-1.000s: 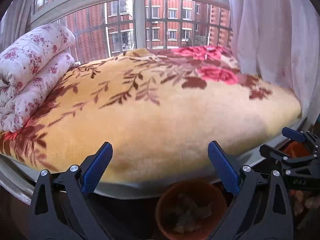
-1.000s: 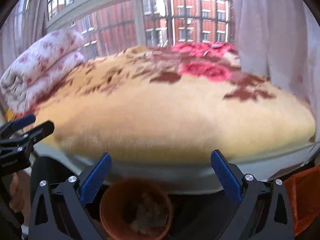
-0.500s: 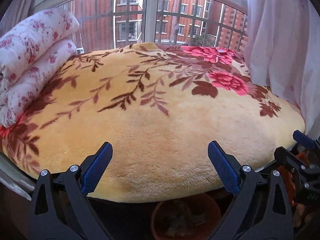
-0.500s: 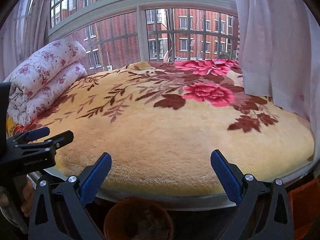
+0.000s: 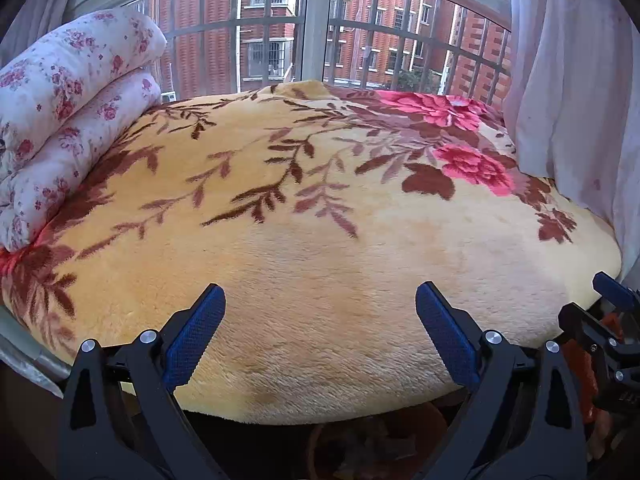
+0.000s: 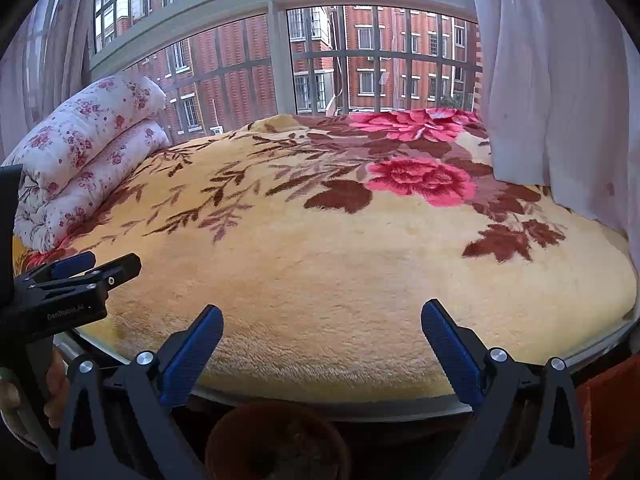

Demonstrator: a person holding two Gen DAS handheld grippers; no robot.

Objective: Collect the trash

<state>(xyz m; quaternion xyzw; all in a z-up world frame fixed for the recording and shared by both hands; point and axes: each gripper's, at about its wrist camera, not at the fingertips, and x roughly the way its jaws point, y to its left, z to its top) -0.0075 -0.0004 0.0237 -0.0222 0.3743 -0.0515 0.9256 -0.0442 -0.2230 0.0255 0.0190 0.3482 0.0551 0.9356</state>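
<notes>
Both grippers hang over the near edge of the bed, which is covered by a yellow blanket with red flowers. The left gripper has its blue pads spread wide apart with nothing between them; the right gripper is likewise wide apart and empty. In the left view the right gripper shows at the right margin, and in the right view the left one sits at the left margin, held by a hand.

The blanket surface is bare across its middle. A folded floral quilt lies along its left side, a white curtain hangs against its right side, and a barred window closes off the far edge.

Below the bed's near edge stands a brown bin, seen just under the right gripper, with crumpled trash dimly visible inside. An orange object sits low right.
</notes>
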